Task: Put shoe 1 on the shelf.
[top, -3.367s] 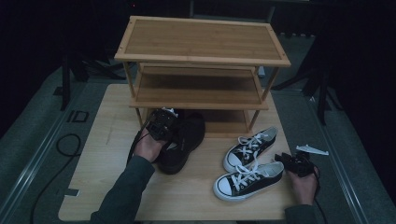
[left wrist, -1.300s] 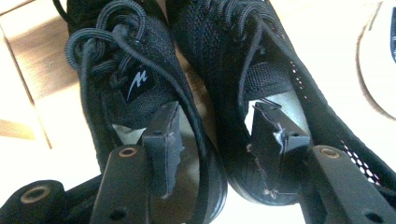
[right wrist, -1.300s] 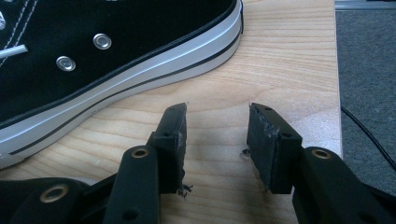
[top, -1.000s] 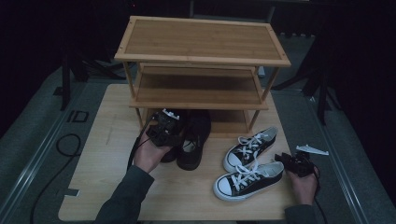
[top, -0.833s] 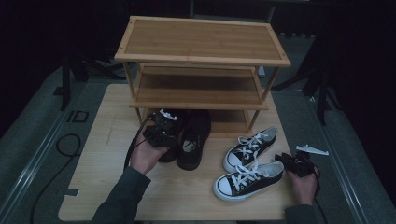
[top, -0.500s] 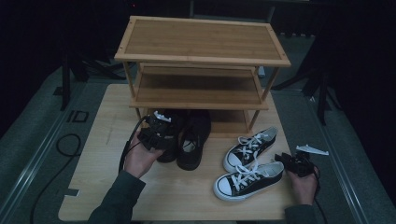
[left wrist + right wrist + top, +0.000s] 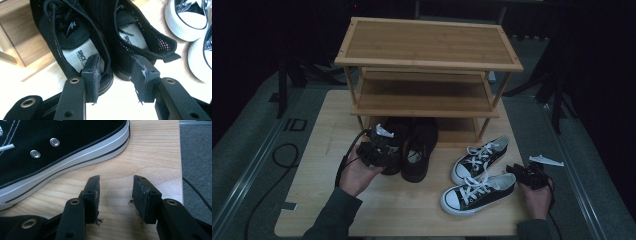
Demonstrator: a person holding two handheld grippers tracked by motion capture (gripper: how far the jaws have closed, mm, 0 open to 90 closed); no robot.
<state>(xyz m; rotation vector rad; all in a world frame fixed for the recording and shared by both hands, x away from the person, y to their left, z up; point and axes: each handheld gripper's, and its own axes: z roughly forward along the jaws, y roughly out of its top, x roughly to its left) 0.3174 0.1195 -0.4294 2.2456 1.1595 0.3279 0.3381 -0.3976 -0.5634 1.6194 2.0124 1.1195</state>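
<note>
Wooden table (image 7: 319,200) w/ a three-tier bamboo rack (image 7: 427,65) standing at its far half.

Black mesh shoes lying side by side in front of the rack's bottom shelf, toes tucked under it, heels toward the person. Left black shoe (image 7: 72,47) and right black shoe (image 7: 132,40) are touching or nearly so along their inner sides.

Left gripper (image 7: 374,148) is sitting at the heels of the black pair, held in the left hand (image 7: 357,172). In the left gripper view its jaws are standing apart, gripping nothing: one pad is overlapping the left shoe's heel collar, the other is hanging just off the right shoe's heel. Whether either pad is touching fabric — can't tell.

Two black-and-white sneakers to the right of the black pair, well clear of the rack. Near sneaker (image 7: 477,190) is lying toe-left, heel toward the right gripper (image 7: 529,175); far sneaker (image 7: 479,157) is angling beside it, just apart.

Right gripper is resting low by the table's right edge, in the right hand (image 7: 537,200). Jaws are spread, empty, over bare wood; the near sneaker's white sole is running just beyond the tips, not touching.
</note>
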